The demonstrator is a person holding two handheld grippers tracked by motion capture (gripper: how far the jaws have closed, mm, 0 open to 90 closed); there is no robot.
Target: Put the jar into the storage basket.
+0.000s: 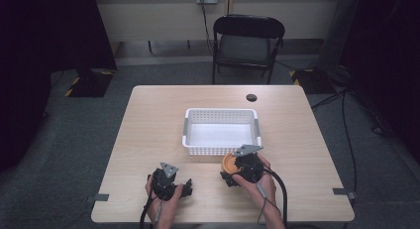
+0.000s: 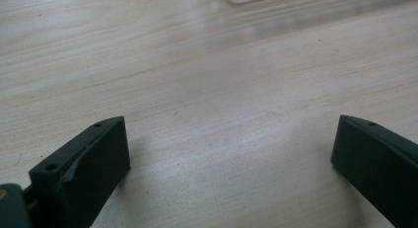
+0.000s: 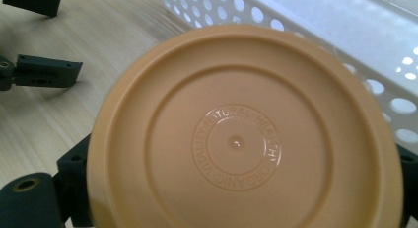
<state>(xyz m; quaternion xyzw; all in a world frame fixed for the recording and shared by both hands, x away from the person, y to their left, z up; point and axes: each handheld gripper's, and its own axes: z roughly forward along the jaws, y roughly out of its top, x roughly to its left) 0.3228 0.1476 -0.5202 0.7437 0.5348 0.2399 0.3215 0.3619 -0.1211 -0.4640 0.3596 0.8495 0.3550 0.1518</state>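
Two grippers, one lid, one basket on the table (image 1: 148, 120).

Item 1: lid (image 3: 241, 134), tan, round, raised ring w/ embossed text at centre. Held in our right gripper (image 1: 237, 170), jaws closed on its rim at both sides, disc upright. Sits just off the basket's (image 1: 221, 131) near right corner, above the table's near edge.

Item 2: basket, white, perforated walls, mid-table, nothing visible inside.

Item 3: left gripper (image 2: 226, 154), jaws wide, nothing betw. them, low over bare wood nr the near edge, left of centre.

Step, as we judge it: lid into basket. Lift rim clear of the near wall, carry fwd over the middle, lower, then release; keep grip firm so the disc doesn't swivel.

Pose: right hand (image 1: 255, 177) angled toward the basket; left hand (image 1: 166, 199) parked, forearm in from the near edge.
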